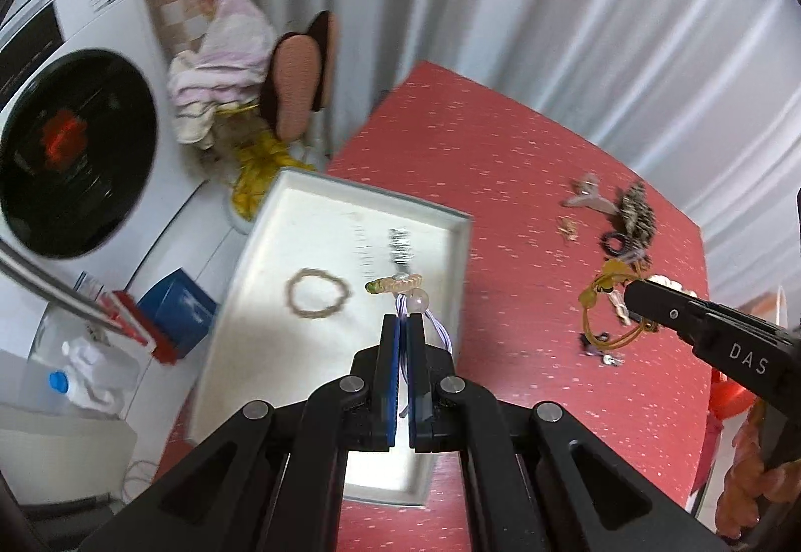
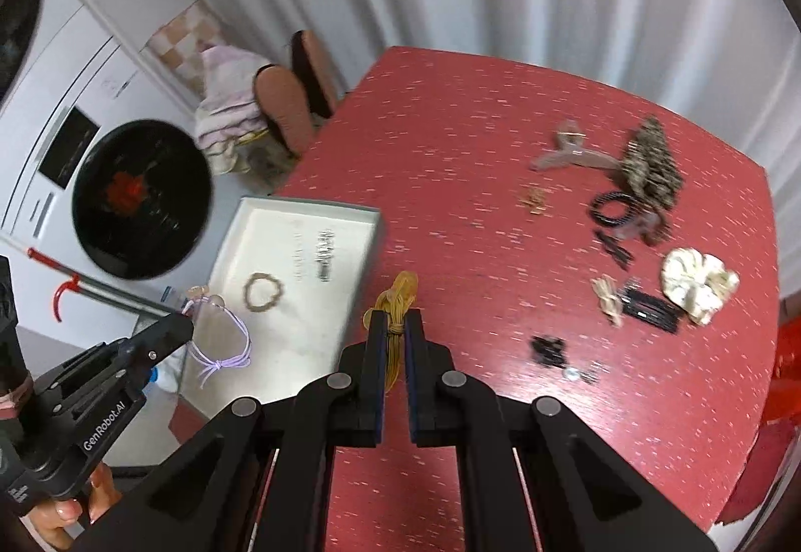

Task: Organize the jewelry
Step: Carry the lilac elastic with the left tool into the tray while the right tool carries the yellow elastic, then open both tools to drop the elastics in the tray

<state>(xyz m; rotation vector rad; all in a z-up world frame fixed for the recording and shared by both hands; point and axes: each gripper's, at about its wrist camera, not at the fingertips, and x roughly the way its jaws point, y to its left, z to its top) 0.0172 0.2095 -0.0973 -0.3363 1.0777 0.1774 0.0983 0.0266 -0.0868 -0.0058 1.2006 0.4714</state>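
Left tongs pinching lilac cord bracelet above tray | right tongs pinching amber cord over counter | judged: bracelet to be lowered flat before release, clear of beaded ring.

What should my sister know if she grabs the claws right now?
Left claw: shut on the purple cord bracelet, held over the white tray.
Right claw: shut on the yellow cord, above the red table.
Done: beaded bracelet and a silver piece lie in the tray.
Left: drop both cords in, then sort the clips and scrunchie on the table.
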